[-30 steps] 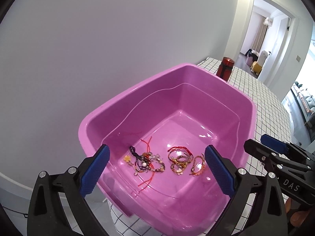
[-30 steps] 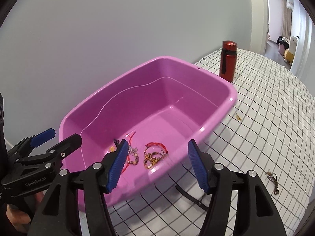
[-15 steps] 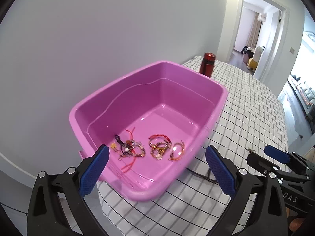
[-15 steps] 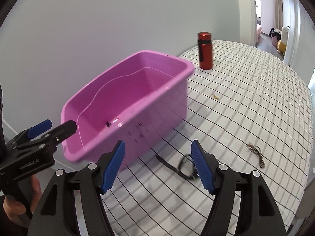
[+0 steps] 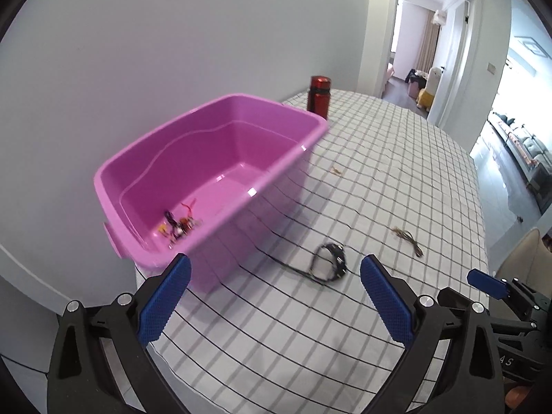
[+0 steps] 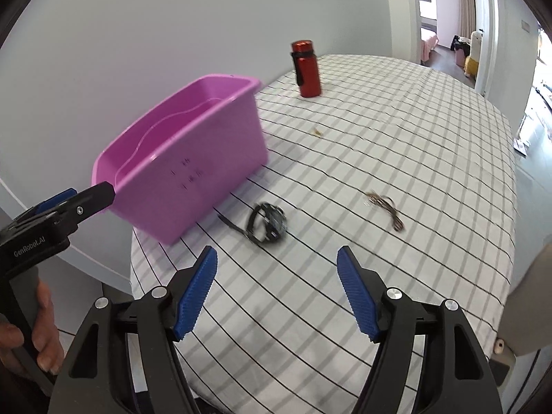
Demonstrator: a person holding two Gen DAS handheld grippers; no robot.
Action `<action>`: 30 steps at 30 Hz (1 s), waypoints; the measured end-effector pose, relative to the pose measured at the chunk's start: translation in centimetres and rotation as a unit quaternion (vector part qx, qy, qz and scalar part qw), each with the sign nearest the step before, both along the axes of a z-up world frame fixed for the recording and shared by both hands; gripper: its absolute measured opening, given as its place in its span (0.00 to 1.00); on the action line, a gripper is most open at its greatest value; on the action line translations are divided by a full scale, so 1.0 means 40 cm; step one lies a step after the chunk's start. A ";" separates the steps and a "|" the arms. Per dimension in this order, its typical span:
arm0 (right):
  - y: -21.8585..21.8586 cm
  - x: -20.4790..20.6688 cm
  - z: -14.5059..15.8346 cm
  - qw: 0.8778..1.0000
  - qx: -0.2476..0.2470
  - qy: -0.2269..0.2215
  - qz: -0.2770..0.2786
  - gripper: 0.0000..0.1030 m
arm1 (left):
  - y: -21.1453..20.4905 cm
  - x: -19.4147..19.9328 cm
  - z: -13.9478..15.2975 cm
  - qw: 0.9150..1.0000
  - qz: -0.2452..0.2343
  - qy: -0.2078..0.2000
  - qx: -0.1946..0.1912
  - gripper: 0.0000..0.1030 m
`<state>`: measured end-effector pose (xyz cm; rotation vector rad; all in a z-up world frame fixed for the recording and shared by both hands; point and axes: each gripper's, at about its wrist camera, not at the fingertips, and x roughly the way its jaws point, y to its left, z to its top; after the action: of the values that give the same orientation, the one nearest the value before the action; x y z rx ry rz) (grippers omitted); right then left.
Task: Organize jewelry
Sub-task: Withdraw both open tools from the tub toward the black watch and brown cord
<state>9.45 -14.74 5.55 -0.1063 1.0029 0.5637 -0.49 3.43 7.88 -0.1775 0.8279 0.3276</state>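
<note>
Both empty: left gripper point(image 5: 275, 296) wide apart, right gripper point(image 6: 277, 291) opening over bare counter point(image 6: 431, 145); watch point(image 6: 267, 221) beside tub point(image 6: 179, 172).

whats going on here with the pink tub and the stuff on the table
A person holds a pair of tongs in each hand over a checked tablecloth and is sorting jewelry. Some pieces already lie in the pink tub. A black watch, a brownish chain and one small gold piece are on the cloth. The left tongs are open and empty. The right tongs are opening, with nothing between them, and the watch lies just ahead. A red bottle stands behind.
</note>
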 end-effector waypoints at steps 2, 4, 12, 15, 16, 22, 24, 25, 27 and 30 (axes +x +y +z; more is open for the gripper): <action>-0.043 -0.013 -0.009 1.000 -0.002 0.002 0.000 0.67 | -0.031 -0.011 -0.009 1.000 0.001 0.003 -0.004 0.94; -0.075 -0.019 -0.018 1.000 -0.002 0.005 -0.001 0.67 | -0.063 -0.026 -0.020 1.000 0.004 0.007 -0.008 0.94; -0.183 -0.041 -0.073 1.000 -0.001 0.020 -0.007 0.67 | -0.143 -0.068 -0.097 0.999 0.016 0.033 -0.017 0.94; -0.202 -0.036 -0.096 1.000 0.003 0.023 -0.007 0.67 | -0.157 -0.067 -0.126 0.999 0.016 0.045 -0.020 0.94; -0.204 -0.031 -0.104 1.000 0.002 0.024 -0.008 0.67 | -0.159 -0.066 -0.133 0.999 0.015 0.047 -0.020 0.94; -0.217 0.016 -0.137 0.999 0.004 0.019 -0.032 0.67 | -0.155 -0.031 -0.182 0.999 0.015 0.043 -0.026 0.94; -0.219 0.034 -0.146 0.999 0.001 0.012 -0.041 0.67 | -0.149 -0.006 -0.202 0.999 0.017 0.035 -0.032 0.94; -0.219 0.046 -0.152 0.999 -0.002 0.009 -0.045 0.67 | -0.148 0.008 -0.213 0.999 0.016 0.033 -0.035 0.94; -0.216 0.071 -0.165 0.999 -0.013 0.001 -0.049 0.67 | -0.148 0.038 -0.236 0.999 0.012 0.029 -0.036 0.94; -0.214 0.109 -0.192 0.998 -0.031 0.001 -0.060 0.67 | -0.154 0.088 -0.271 0.999 -0.003 0.025 -0.031 0.94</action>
<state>13.80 -23.32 -2.15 -0.1003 1.0219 0.4232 3.04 -2.75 -2.96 -0.2253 0.8884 0.3030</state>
